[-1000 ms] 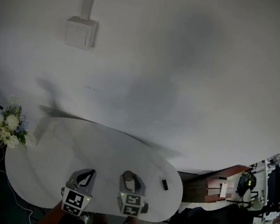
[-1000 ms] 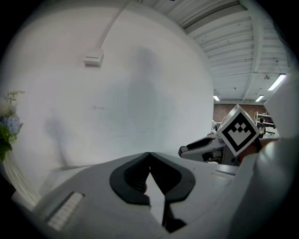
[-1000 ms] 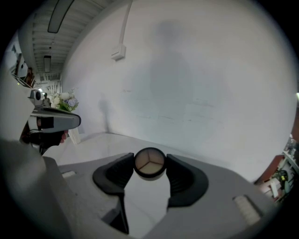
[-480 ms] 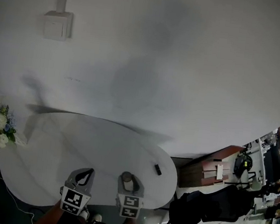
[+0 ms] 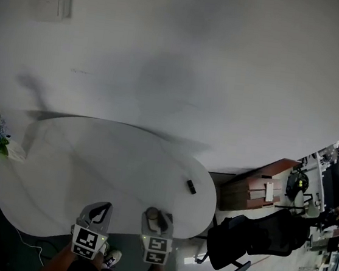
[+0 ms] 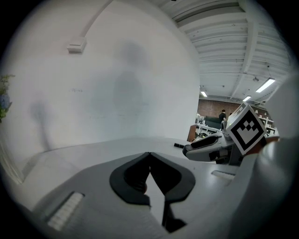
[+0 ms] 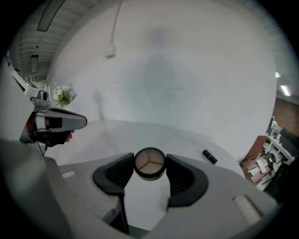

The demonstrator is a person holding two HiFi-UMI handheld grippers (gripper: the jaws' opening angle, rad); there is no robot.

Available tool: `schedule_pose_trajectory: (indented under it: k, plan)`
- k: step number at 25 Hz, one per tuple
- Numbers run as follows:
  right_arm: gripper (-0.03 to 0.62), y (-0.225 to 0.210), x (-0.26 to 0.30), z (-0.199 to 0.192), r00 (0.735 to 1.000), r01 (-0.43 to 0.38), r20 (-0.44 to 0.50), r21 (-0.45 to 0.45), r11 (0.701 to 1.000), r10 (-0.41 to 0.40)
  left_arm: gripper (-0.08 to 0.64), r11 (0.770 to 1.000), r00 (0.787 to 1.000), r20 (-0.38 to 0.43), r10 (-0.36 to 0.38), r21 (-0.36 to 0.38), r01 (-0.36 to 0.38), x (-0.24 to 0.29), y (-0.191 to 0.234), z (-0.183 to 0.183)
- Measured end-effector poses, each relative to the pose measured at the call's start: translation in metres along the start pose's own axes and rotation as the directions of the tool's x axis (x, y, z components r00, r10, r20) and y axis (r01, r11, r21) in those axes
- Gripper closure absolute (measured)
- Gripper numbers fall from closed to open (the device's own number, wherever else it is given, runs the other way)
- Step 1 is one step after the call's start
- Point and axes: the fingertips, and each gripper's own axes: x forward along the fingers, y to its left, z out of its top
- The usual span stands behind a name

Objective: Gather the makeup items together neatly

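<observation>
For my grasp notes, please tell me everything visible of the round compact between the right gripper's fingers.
The round compact is a small disc with a dark rim, seemingly plastic. Its face, toward the camera, is split into three beige and tan wedges. The right gripper is shut on it: its dark fingers press the rim from both sides. It is over the white table, near the person's edge; contact with the table cannot be told.

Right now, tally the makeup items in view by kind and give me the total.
Round compact: 1
Small black tube: 1
Total: 2
</observation>
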Motion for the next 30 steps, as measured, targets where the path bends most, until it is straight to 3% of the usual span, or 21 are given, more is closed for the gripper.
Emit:
schedule_pose_trajectory:
  k: [13, 25, 30]
  plan:
    - [0.371, 0.007, 0.023, -0.082, 0.997, -0.025, -0.077, 0.050, 0.998, 0.029, 0.551, 1.000, 0.997, -0.083, 0.000, -0.009, -0.001, 0.009, -0.012, -0.067]
    - [0.371, 0.006, 0.044, -0.126, 0.992, -0.034, -0.121, 0.091, 0.995, 0.045, 0.551, 1.000, 0.989, -0.147, 0.000, -0.014, -0.002, 0.013, -0.020, -0.104]
    - [0.371, 0.010, 0.047, -0.129, 0.991, -0.026, -0.128, 0.063, 0.998, 0.034, 0.549, 1.000, 0.987, -0.160, 0.006, -0.015, -0.009, 0.012, -0.017, -0.109]
